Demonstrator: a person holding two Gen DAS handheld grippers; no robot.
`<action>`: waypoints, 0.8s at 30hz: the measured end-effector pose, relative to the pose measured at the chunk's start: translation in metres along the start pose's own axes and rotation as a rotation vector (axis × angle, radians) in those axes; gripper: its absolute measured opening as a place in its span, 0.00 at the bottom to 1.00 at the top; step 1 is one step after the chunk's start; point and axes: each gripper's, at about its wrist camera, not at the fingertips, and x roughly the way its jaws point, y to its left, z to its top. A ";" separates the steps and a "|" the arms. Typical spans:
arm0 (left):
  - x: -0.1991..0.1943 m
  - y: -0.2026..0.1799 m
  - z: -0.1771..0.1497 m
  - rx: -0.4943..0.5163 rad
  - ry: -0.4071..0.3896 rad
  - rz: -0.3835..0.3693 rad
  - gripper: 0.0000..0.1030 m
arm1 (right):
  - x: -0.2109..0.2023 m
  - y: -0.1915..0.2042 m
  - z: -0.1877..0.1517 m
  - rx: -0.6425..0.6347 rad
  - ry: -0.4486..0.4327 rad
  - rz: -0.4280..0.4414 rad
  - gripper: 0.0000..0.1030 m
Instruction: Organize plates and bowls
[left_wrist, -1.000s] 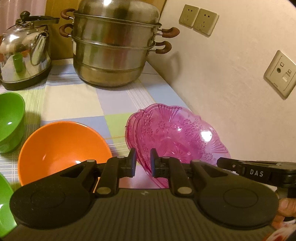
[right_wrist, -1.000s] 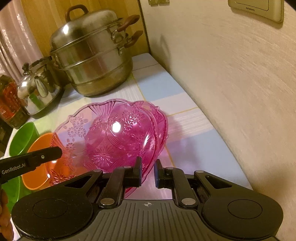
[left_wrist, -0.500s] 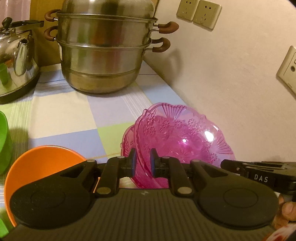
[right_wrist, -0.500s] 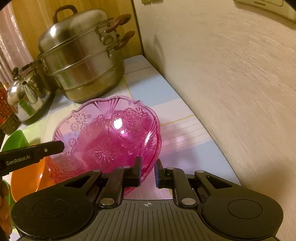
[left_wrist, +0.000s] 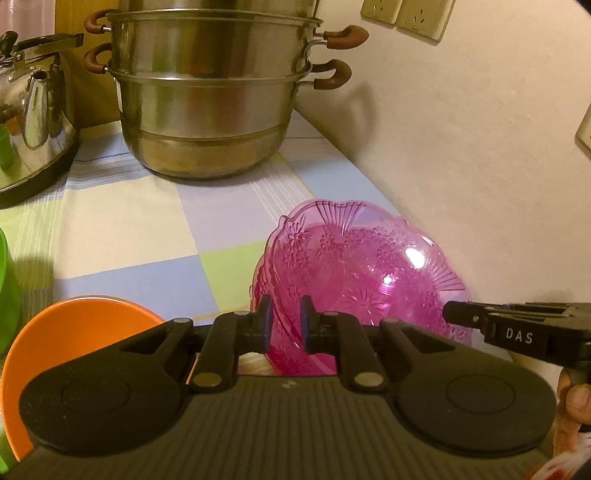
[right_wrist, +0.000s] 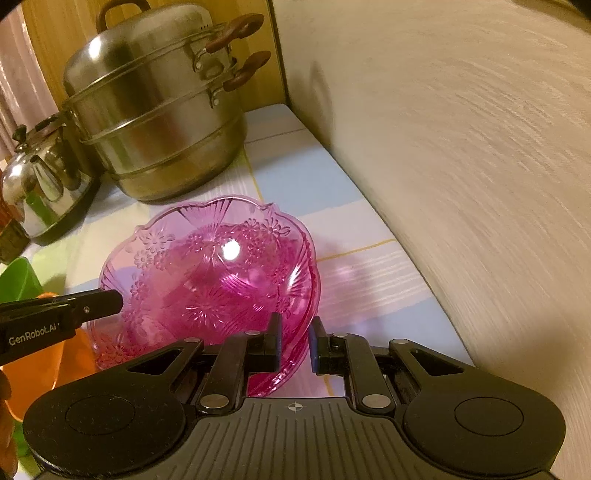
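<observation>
both sets of jaws look clamped on the pink bowl (left_wrist: 354, 280) rim, left gripper (left_wrist: 284, 325) on its left edge, right gripper (right_wrist: 295, 343) on the opposite edge. bowl sits tilted on the checkered worktop (left_wrist: 140, 229), seemingly nested over a second one, beside the orange bowl (left_wrist: 55, 354). uneven lifting could crack or slip that slick plastic.

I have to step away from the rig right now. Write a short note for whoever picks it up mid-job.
Left gripper: fingers pinch the near rim of the pink glass bowls.
Right gripper: fingers pinch the opposite rim of the same pink stack.
The pink bowls sit nested, tilted, near the wall, in front of the steamer pot.
Orange bowl and green bowl sit separately to the left.
Done: pink bowls nested. Left: settle them, then probably sort the orange and green bowls.
</observation>
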 end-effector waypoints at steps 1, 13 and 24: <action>0.001 0.000 0.000 0.002 0.002 0.002 0.13 | 0.001 0.000 0.000 0.000 0.002 -0.002 0.14; 0.007 -0.002 -0.001 -0.002 0.018 0.021 0.14 | 0.009 0.000 -0.001 0.012 0.010 0.000 0.14; -0.002 0.004 0.003 -0.021 -0.021 0.053 0.33 | 0.007 -0.014 0.002 0.109 -0.005 0.040 0.53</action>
